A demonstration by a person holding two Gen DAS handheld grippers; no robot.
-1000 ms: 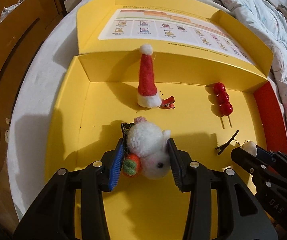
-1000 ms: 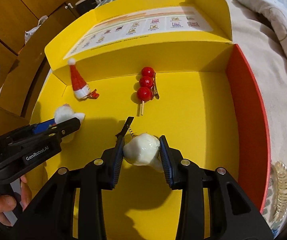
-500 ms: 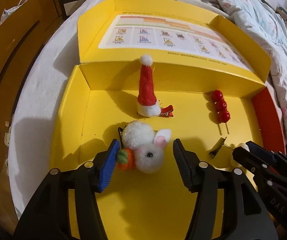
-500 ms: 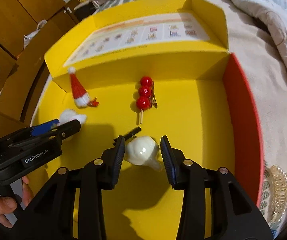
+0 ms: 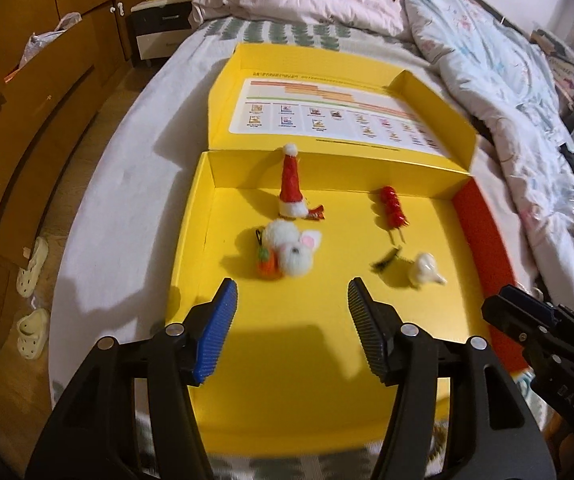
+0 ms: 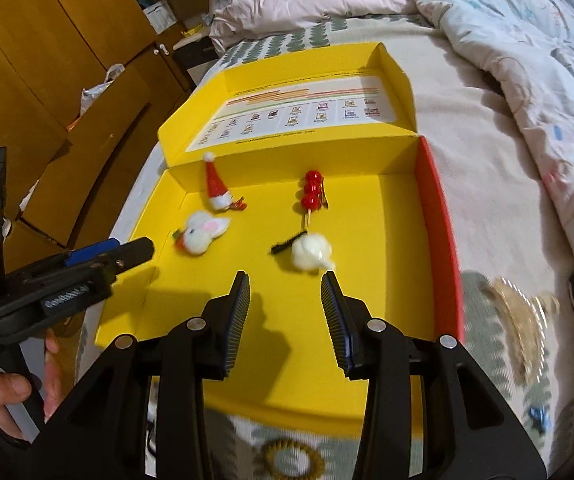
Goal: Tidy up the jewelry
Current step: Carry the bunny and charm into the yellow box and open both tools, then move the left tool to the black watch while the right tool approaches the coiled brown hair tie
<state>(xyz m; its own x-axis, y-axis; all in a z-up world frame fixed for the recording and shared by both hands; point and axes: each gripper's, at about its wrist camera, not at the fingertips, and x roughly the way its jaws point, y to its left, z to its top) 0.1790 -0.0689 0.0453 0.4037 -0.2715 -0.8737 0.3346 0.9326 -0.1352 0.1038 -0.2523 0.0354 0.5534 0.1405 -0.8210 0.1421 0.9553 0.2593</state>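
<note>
Inside the yellow box [image 5: 191,240] on the bed, the bunny clip [image 5: 291,254] lies just beyond the open, empty left gripper [image 5: 291,300], and the white clip [image 6: 311,254] just beyond the open, empty right gripper [image 6: 285,292].

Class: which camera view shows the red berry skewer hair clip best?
The right wrist view: the red berry skewer clip appears sharp, its three berries and metal clip distinct. The left wrist view shows it blurred, with the berries smeared together.
</note>
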